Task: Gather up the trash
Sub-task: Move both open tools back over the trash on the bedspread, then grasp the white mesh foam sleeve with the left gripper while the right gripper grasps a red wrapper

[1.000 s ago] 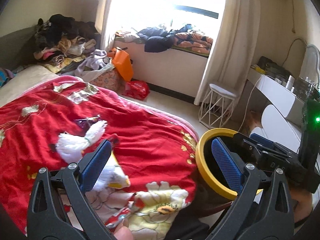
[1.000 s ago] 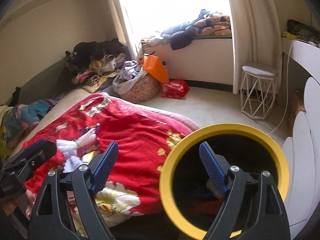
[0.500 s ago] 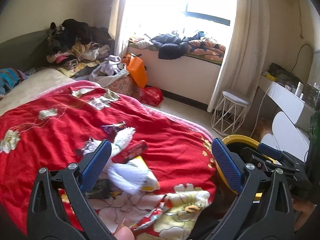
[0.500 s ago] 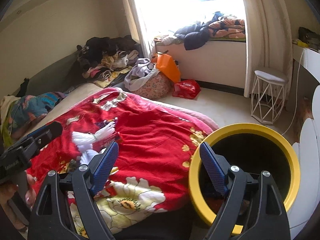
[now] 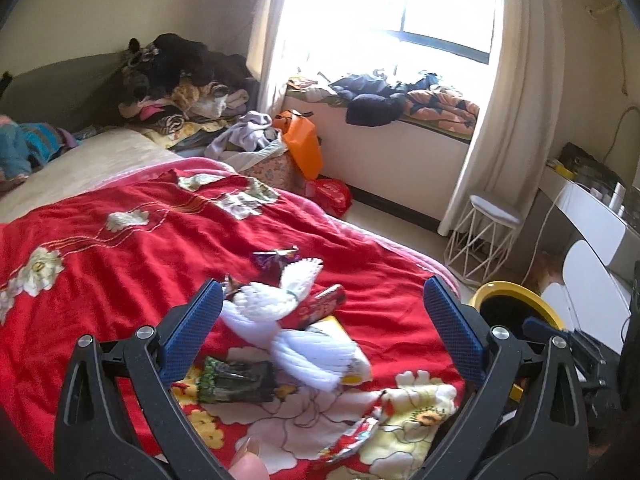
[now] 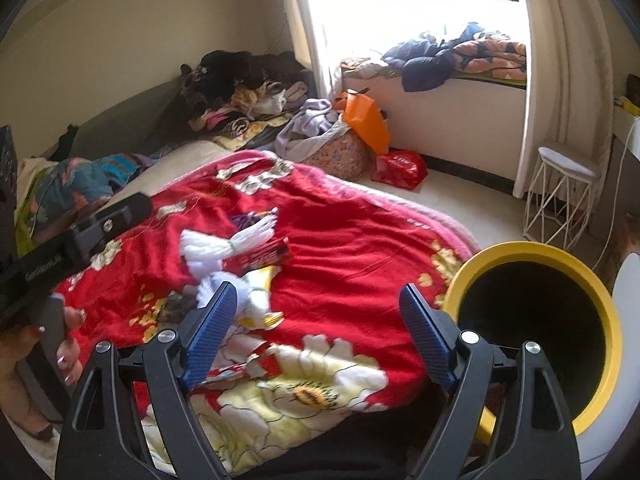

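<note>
Trash lies in a small heap on the red blanket [image 5: 120, 248], just ahead of your two grippers. Your left gripper [image 5: 320, 316] has its jaws wide apart and nothing is between the blue pads; it hangs above the heap without touching it. Directly in front of it, between the two fingers, you see white yarn tassels [image 5: 280, 312], and under them a red wrapper [image 5: 320, 306] and a yellow packet [image 5: 344, 344]. A dark green wrapper [image 5: 236, 376] lies close to its left finger, and a purple wrapper [image 5: 276, 258] is a little farther ahead. Your right gripper [image 6: 316, 320] is also open and empty. From this one the heap is ahead and to the left, with the white tassels near its left finger. The yellow-rimmed bin [image 6: 536, 328] stands beside the bed, just to the right of the right finger. Your left hand [image 6: 44, 332] shows at the far left of the right view.
</note>
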A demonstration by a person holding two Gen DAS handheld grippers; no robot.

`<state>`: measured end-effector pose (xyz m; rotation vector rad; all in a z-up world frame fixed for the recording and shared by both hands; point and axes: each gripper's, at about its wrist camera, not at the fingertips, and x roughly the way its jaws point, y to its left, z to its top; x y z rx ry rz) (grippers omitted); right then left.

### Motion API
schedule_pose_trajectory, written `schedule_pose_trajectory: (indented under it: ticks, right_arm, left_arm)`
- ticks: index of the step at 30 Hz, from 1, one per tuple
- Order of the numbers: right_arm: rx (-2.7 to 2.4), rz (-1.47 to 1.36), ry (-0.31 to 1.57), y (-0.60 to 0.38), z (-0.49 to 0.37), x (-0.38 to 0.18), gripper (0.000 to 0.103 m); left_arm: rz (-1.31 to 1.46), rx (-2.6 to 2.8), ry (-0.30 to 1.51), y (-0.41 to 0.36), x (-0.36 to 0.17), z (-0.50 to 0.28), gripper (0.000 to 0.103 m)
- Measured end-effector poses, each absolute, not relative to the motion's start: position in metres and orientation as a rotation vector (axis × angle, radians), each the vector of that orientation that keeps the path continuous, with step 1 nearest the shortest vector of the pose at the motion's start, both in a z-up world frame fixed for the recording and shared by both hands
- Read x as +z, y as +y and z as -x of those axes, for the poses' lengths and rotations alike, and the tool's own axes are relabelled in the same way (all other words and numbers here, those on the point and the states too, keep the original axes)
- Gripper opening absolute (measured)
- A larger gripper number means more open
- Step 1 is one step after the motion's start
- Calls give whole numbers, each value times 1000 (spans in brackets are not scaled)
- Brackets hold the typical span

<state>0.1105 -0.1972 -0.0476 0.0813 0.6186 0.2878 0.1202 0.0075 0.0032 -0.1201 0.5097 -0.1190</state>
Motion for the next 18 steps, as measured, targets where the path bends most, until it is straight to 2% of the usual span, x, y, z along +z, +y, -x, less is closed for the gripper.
schedule_pose_trajectory:
  ticks: [18]
  right_arm:
    - [315, -7, 731, -150, -112, -83, 81]
  left_arm:
    - [173, -21, 533, 63, -16, -132, 92]
